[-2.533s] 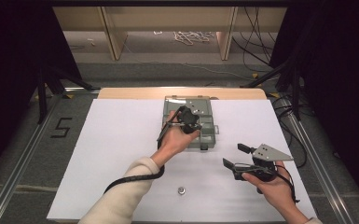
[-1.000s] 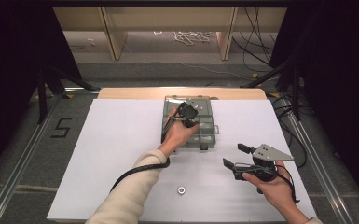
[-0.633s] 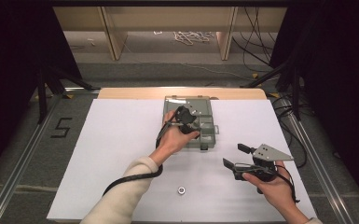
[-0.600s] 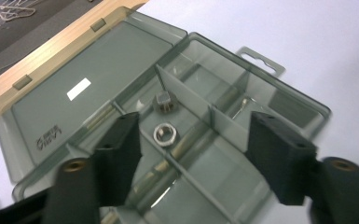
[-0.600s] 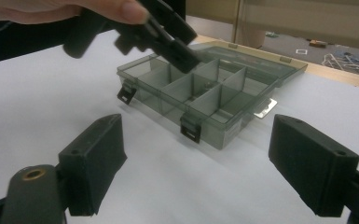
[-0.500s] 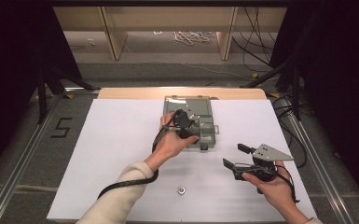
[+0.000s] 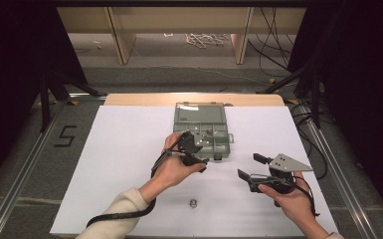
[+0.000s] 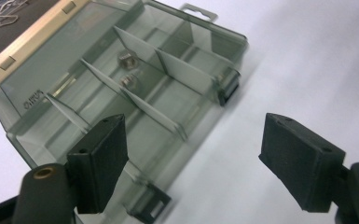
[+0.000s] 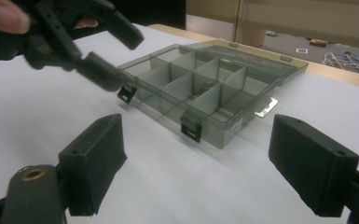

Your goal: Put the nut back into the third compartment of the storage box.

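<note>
- The work in hand is sorting small hardware into the smoky clear compartment box [image 7: 202, 131], which lies open near the far middle of the white-covered bench [image 7: 124, 149], its lid laid flat behind it.
- In the left gripper view two hex nuts [image 8: 126, 69] sit together in one inner compartment, between thin dividers; the other compartments there look empty, though glare hides parts of them.
- The left gripper [image 7: 195, 152] hangs at the near left corner of the box, by one of its black latches. Its jaws have just been opening and now stand spread wide with nothing between them, so this reads as the moment right after a drop-off.
- The right gripper [image 7: 254, 167] waits well to the right of the box, near the bench's front right, its jaws also spread and empty.
- One more nut [image 7: 193, 203] lies loose on the bench, close to the front edge and well apart from the box, between the two forearms.
- Judged from this layout, the next move is fetching that nut: the left gripper would need to come back toward the person, drop low over the nut, straddle it with open jaws and pinch it.
- The piece is small and flat, so a shallow or off-centre pinch could flick it away across the smooth covering.
</note>
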Available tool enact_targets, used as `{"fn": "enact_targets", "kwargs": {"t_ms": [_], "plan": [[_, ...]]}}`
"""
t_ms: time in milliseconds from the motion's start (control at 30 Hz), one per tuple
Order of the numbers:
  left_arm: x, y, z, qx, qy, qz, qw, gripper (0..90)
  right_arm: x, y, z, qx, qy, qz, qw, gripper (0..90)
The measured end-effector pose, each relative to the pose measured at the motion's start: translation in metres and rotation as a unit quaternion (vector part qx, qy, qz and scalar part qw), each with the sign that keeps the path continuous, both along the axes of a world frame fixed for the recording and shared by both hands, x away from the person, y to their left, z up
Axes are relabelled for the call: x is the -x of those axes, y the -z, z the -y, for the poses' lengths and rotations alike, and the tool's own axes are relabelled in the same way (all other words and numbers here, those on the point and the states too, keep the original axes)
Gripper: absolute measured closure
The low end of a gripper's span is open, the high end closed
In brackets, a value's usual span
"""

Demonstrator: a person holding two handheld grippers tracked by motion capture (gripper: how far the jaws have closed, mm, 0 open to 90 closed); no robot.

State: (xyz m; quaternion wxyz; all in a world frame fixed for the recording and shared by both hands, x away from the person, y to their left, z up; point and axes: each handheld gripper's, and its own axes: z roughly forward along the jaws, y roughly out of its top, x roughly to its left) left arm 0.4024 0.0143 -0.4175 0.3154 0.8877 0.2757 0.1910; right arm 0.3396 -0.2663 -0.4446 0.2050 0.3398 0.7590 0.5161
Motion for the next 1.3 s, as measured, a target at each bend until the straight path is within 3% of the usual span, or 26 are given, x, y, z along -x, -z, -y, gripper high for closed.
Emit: {"fn": "enact_targets", "kwargs": {"t_ms": [67,133,167,200,267,300,400,567,633,700,867,1067,1300], "plan": [[0.006,0.001,-0.003,-0.004,0.008,-0.008,0.9999,23.2,-0.002,0.001,-0.001,-0.011,-0.003,0.012,0.9999,19.0],[0.013,0.003,-0.004,-0.003,0.012,-0.012,0.9998,23.7,-0.001,0.002,-0.002,-0.014,-0.004,0.006,0.9999,19.0],[0.016,0.004,-0.005,-0.006,0.016,-0.014,0.9998,24.0,0.0,0.0,0.0,0.005,0.0,0.001,1.0,19.0],[0.018,0.005,-0.006,-0.005,0.019,-0.016,0.9997,24.3,-0.002,0.002,-0.001,-0.01,-0.004,0.016,0.9998,19.0],[0.024,0.007,-0.007,-0.013,0.024,-0.019,0.9995,24.5,-0.002,0.002,-0.002,-0.012,-0.004,0.012,0.9998,19.0],[0.027,0.008,-0.008,-0.017,0.028,-0.024,0.9992,24.7,0.001,-0.001,0.0,0.003,-0.001,-0.004,1.0,19.0],[0.034,0.013,-0.009,-0.026,0.032,-0.042,0.9983,25.8,0.0,0.0,-0.001,-0.004,-0.003,0.0,1.0,19.0],[0.043,0.018,-0.01,-0.029,0.043,-0.051,0.9973,25.9,-0.002,0.001,-0.002,-0.01,-0.004,0.014,0.9998,19.0],[0.047,0.019,-0.01,-0.032,0.05,-0.056,0.9967,25.9,0.001,-0.001,0.0,0.003,-0.001,-0.004,1.0,19.0],[0.051,0.021,-0.01,-0.036,0.054,-0.06,0.9961,26.2,0.0,0.0,-0.001,-0.003,-0.004,0.0,1.0,19.0],[0.061,0.027,-0.012,-0.052,0.069,-0.086,0.9925,27.2,0.0,0.0,-0.001,-0.002,0.0,0.001,1.0,19.0],[0.071,0.033,-0.012,-0.067,0.09,-0.105,0.988,28.7,0.0,0.0,-0.001,-0.003,-0.002,0.001,1.0,19.0],[0.077,0.04,-0.011,-0.079,0.098,-0.121,0.9847,30.7,0.0,0.0,-0.001,-0.002,-0.002,0.0,1.0,19.0]]}}
